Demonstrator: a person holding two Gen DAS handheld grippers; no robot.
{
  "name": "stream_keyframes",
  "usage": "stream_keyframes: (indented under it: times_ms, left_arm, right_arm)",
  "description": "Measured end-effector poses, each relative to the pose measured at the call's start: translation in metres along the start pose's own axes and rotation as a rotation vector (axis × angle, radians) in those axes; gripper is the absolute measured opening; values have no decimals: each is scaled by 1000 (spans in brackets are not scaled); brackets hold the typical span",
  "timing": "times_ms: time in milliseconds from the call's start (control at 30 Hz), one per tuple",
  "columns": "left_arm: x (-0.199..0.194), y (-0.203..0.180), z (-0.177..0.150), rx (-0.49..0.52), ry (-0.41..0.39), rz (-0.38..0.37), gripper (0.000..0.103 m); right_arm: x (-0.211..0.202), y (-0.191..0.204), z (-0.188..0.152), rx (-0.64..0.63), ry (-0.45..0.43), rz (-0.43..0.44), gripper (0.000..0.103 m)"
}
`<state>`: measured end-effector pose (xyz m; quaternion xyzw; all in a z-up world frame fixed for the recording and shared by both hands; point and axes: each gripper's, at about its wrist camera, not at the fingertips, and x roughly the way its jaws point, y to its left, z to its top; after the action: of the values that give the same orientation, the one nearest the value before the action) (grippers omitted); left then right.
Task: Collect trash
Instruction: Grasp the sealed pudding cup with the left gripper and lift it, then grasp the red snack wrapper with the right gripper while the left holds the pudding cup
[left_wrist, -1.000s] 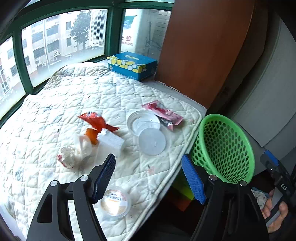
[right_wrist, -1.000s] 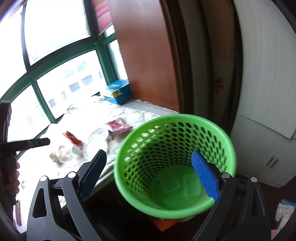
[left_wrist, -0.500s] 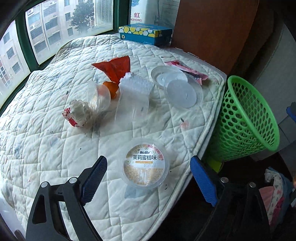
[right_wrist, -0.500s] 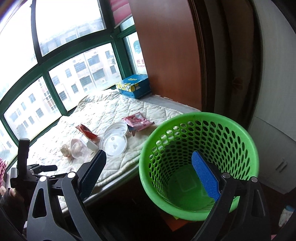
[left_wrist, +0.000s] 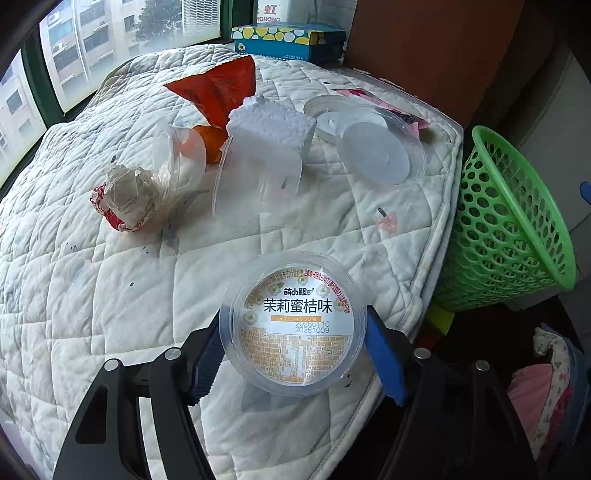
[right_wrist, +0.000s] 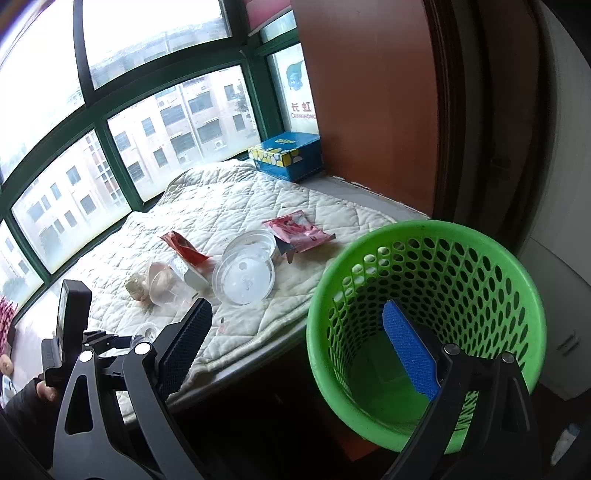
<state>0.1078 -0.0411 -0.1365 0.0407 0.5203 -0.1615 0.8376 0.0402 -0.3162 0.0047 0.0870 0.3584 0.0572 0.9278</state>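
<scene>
Left gripper (left_wrist: 293, 354) has dropped onto the near edge of the quilted pad (left_wrist: 110, 314) and now brackets the round labelled cup (left_wrist: 295, 325), which lies lid-up on the pad. A second ago that cup sat low between the jaws, well short of them; half a second ago it was framed with clear gaps either side. Jaws have just been closing with the cup between them. Both blue pads now sit at the cup's rim, left and right; contact looks made on both sides, firm squeeze not provable. The cup is not lifted: it rests on the pad.

Rest of the trash is untouched, further back on the pad: crumpled wrapper (left_wrist: 125, 199), clear plastic cup on its side (left_wrist: 255, 184), foam block (left_wrist: 273, 122), red packet (left_wrist: 221, 85), two clear lids (left_wrist: 373, 147), pink packet (right_wrist: 295, 229). Blue tissue box (left_wrist: 291, 40) at the window end, probably not trash.

Green basket (left_wrist: 509, 229) sits just off the pad's right edge. From the right wrist view it has shifted right and lower in frame over the last second, bringing more of the pad into view. Right gripper (right_wrist: 295, 354) is spread wide, nothing between its pads: one pad over the pad's edge, the other in line with the basket's (right_wrist: 424, 314) mouth. Whether it touches the basket, cannot tell. Basket looks empty.

Meaning: first pickup is at the clamp stage. Judged next: finish the squeeze, lift, carry right to the basket. Risk: smooth round rim, could pop out if the pads sit off-centre.
</scene>
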Motion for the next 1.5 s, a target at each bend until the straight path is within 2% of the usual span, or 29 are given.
stream_keyframes:
  times_ms: [333, 700, 833, 933, 1067, 1300, 1500]
  left_arm:
    - [-33, 13, 1, -34, -74, -3, 66]
    - [-75, 54, 1, -113, -154, 47, 66]
    - [-79, 66, -2, -140, -157, 59, 66]
    - [-81, 73, -4, -155, -159, 62, 66]
    - [-80, 80, -6, -170, -152, 67, 66]
    - [-79, 93, -8, -199, -144, 70, 66]
    - [-77, 102, -7, -215, -141, 66, 66]
  right_arm:
    - [33, 27, 4, -51, 54, 57, 93]
    - [82, 74, 11, -130, 107, 145, 92]
    - [101, 90, 17, -150, 126, 182, 84]
    - [120, 100, 21, -153, 157, 224, 72]
    - [144, 114, 28, -171, 189, 258, 65]
    - [180, 143, 53, -202, 198, 323, 65]
    - [220, 169, 65, -241, 226, 312, 60]
